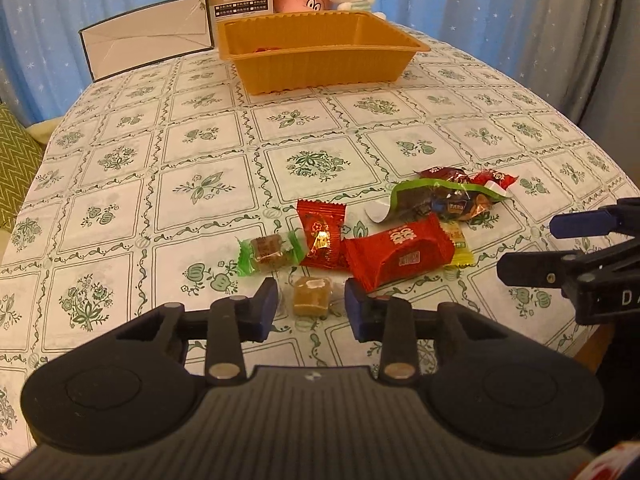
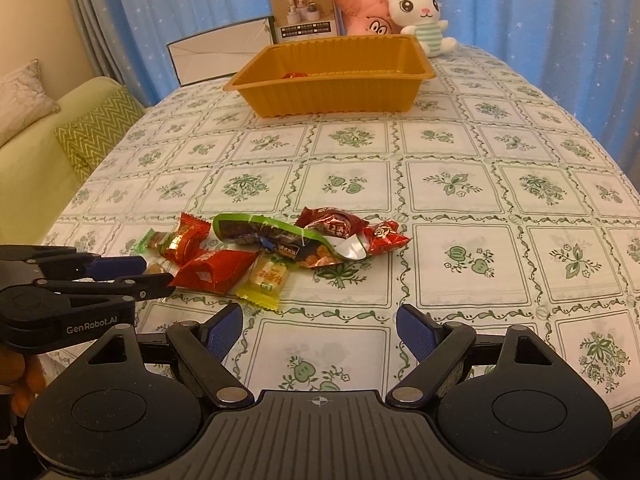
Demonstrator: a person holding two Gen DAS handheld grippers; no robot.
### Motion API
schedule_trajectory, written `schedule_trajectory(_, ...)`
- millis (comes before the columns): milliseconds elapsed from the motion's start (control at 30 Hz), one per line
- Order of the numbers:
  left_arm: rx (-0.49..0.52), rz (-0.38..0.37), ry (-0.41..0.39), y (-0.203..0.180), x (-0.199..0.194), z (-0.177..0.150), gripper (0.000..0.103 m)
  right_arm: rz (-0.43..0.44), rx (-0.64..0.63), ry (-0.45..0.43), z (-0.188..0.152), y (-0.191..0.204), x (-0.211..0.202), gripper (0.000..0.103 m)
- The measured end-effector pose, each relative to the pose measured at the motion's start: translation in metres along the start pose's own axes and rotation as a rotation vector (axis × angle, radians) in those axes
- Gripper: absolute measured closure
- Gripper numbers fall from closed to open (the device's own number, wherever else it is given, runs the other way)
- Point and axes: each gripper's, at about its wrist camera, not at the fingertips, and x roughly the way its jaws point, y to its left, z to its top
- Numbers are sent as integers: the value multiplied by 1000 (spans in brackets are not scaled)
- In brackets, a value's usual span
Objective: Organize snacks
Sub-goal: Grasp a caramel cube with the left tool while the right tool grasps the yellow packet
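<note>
You are working on a table [image 2: 500, 152] covered by a white cloth with green floral squares. A pile of wrapped snacks [image 2: 280, 248] lies near its front edge. At the far end rest an orange tray [image 2: 332, 92], a white envelope [image 2: 216, 56], a printed box [image 2: 306, 10] and two plush toys [image 2: 400, 12].

Glossy foil snack wrappers [image 2: 216, 270]; ribbed plastic tray [image 2: 332, 92].
</note>
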Motion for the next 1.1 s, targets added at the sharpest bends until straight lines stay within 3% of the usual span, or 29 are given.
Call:
schedule_trajectory(133, 12, 4, -8, -1, 2, -1, 64, -3, 0, 5, 0, 0, 2, 19)
schedule_trajectory(500, -37, 7, -8, 5, -3, -2, 73, 18, -10, 1, 1, 7, 10, 20)
schedule_trajectory(600, -70, 15, -21, 11, -8, -2, 73, 35, -20, 2, 1, 14, 16, 35)
schedule_trajectory(733, -92, 12, -31, 15, -12, 0, 73, 38, -22, -3, 2, 22, 26, 47)
schedule_trajectory(967, -118, 6, -33, 19, -10, 0, 73, 11, -26, -32, 8, 38, 41, 56)
schedule_trajectory(1067, -120, 7, -34, 20, -11, -1, 73, -20, -56, -33, 10, 44, 45, 71)
schedule_trajectory(1100, -121, 7, -35, 20, -11, 0, 73, -34, -67, -30, 10, 46, 45, 80)
